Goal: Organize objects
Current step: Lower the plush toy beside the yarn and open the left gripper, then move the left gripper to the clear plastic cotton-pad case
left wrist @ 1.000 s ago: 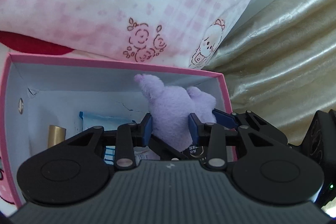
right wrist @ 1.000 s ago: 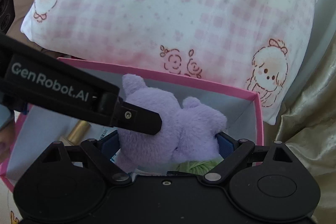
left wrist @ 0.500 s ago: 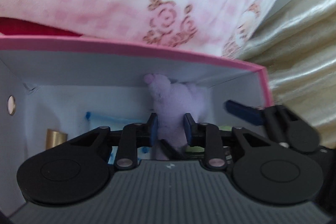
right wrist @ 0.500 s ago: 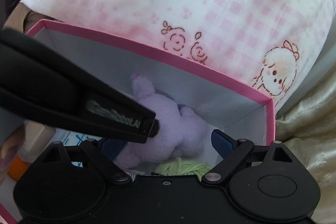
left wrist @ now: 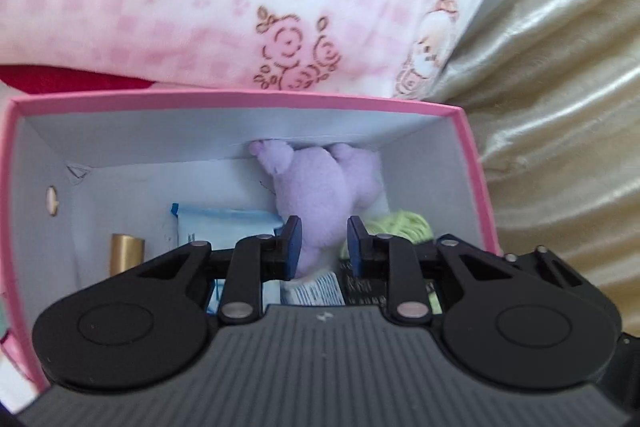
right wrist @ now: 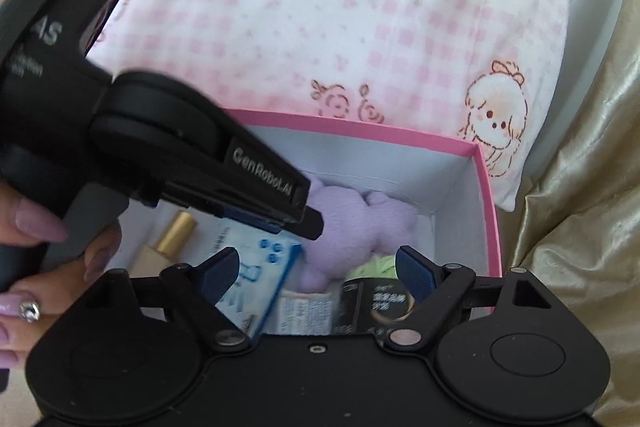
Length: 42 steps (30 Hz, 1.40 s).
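Inside pink box [left wrist: 472,163], far-right corner: purple plush [left wrist: 320,195] sits between left claw [left wrist: 322,247] pads, apparently still gripped. Right claw [right wrist: 316,267] released, nearer, trailing.

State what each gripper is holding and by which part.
Left gripper pinches the purple plush toy at its near lower end, inside the pink box. Right gripper is open, holding nothing.
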{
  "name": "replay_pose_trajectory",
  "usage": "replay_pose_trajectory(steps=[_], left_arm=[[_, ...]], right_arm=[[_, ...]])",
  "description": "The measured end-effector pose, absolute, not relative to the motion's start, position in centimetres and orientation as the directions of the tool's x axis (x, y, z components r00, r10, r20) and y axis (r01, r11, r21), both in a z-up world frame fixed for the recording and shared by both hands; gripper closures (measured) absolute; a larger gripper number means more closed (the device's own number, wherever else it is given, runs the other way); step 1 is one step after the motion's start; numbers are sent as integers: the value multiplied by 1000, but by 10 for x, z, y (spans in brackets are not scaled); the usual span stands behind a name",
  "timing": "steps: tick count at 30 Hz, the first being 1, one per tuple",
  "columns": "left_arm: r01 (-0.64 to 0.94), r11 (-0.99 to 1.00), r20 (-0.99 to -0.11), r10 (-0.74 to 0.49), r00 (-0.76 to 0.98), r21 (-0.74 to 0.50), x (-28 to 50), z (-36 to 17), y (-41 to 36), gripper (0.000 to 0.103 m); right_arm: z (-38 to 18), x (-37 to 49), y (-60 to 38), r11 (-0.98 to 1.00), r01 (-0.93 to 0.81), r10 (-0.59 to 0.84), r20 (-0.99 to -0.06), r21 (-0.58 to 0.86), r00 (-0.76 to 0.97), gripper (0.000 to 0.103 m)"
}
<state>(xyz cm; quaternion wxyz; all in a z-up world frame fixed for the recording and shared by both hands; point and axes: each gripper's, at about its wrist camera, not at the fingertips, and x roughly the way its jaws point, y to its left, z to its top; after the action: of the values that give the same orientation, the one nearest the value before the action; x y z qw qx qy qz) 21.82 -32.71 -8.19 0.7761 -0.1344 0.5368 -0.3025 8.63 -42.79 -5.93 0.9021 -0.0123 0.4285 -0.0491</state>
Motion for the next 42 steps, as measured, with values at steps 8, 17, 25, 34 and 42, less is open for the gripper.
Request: replay_pose_trajectory(steps=[8,17,25,34,42], left_arm=[[401,795,-787,-570,236,-455,184,-16,-278,77],[420,816,-783,-540,309,-397,130,43,-206,70],[334,866,-777,-488,398,-373,107,53,-137,62],[215,883,-758,-469,454,-418,109,23,-73,60],[167,854,-714,-506,484,-493,130,-15,-44,60]], right_arm=[[-17,54,-382,1000,9,-28,-725,-30,688,15],[21,29,-334,994,-104,64,-709,-13,702,15],[36,23,-288,973,-228,144,-693,-30,706,15],[13,55,-245,943,-331,244,-717,20,653,16],[-28,97,-213,930,-367,220,-754,-30,618,25]])
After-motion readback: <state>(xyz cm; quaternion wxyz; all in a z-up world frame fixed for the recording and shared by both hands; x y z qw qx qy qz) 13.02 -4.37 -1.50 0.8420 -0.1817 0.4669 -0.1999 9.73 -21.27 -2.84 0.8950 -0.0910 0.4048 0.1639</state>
